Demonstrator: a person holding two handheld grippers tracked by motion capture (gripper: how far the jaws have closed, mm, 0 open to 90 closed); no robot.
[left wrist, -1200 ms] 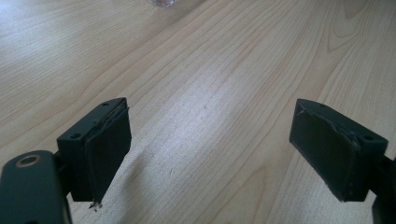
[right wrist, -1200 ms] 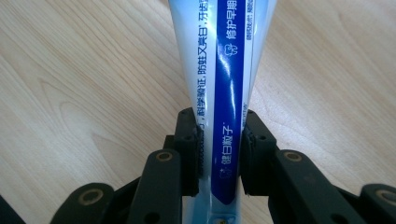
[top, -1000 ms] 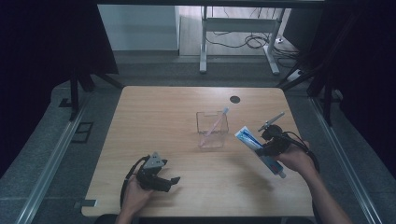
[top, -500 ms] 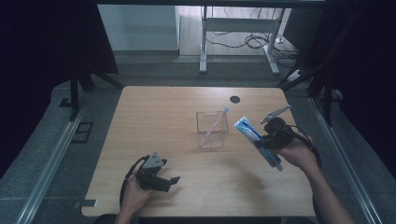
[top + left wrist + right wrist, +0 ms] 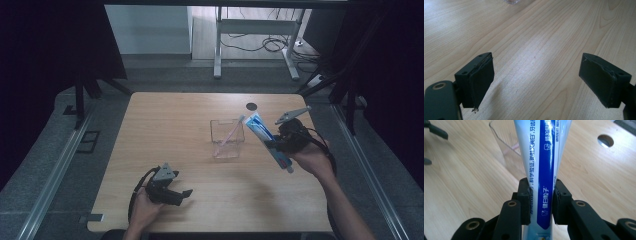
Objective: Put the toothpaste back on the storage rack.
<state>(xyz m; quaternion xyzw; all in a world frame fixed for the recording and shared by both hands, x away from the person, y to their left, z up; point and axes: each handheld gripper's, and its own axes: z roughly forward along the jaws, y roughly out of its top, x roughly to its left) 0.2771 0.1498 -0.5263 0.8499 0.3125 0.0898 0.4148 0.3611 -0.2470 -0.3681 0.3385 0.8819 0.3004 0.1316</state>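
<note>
Toothpaste tube [image 5: 541, 170] sits pinched between the jaws of the right gripper [image 5: 541, 202], which press on its blue and white body from both sides, so the pick-up looks done. In the high view the tube [image 5: 265, 136] hangs tilted above the right side of the table [image 5: 165, 130], cap end low toward the person's hand and flat end up, pointing toward the clear plastic container [image 5: 227, 137], just beside its right wall and apart from it. A pink toothbrush [image 5: 231, 132] already leans inside that container, so that part seems finished. What is left, as I judge it, is carrying the tube over the rim and letting it go inside. At the near left edge the left gripper [image 5: 172, 192] rests on the wood, jaws spread wide with nothing between them.
</note>
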